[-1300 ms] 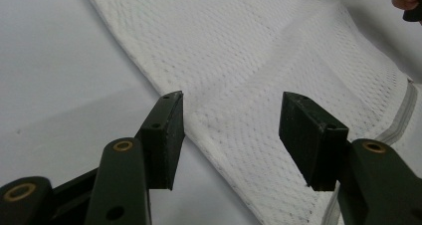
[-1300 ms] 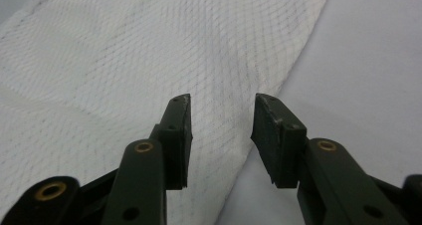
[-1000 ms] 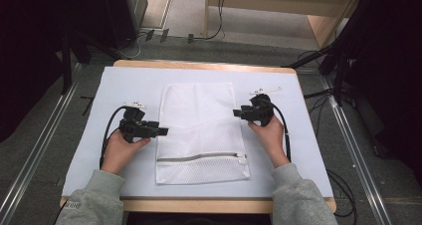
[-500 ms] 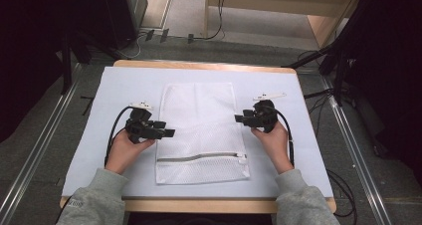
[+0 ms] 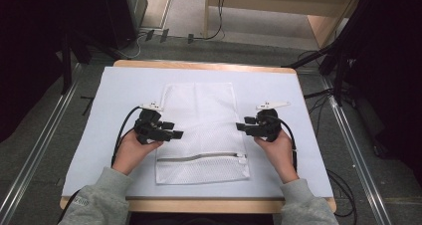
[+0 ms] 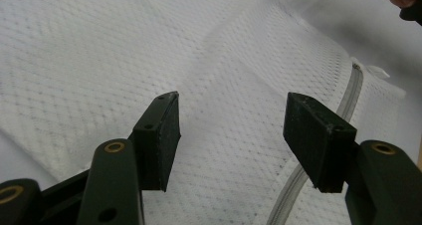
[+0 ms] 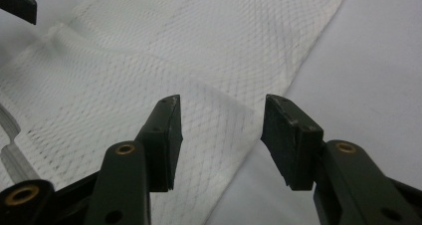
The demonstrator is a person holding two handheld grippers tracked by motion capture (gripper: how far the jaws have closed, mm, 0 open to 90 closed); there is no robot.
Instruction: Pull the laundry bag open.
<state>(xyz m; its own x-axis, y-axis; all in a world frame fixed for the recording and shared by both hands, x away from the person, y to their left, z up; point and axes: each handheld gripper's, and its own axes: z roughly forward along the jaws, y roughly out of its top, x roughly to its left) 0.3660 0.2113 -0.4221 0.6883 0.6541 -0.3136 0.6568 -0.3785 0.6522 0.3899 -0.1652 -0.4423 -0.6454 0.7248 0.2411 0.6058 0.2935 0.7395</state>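
Note:
A white mesh laundry bag (image 5: 199,118) lies flat in the middle of the table, its zipper (image 5: 199,158) running across near the front end. My left gripper (image 5: 176,134) points right over the bag's left edge, open. In the left gripper view its jaws (image 6: 231,110) hover above the mesh (image 6: 99,60) with nothing between them, and the zipper (image 6: 348,90) lies to the right. My right gripper (image 5: 240,127) points left at the bag's right edge, open. In the right gripper view (image 7: 221,110) the jaws stand over that edge of the bag (image 7: 174,46).
A pale cover (image 5: 124,85) spreads over the wooden table (image 5: 199,65). Cables trail from both grippers along the hands. Dark stands and floor rails (image 5: 35,150) flank the table, and a wooden shelf (image 5: 323,26) stands behind it.
Both hands have shifted toward the table's near edge along the bag's sides. The left gripper has also slid right over the bag's edge. The bag lies as before.

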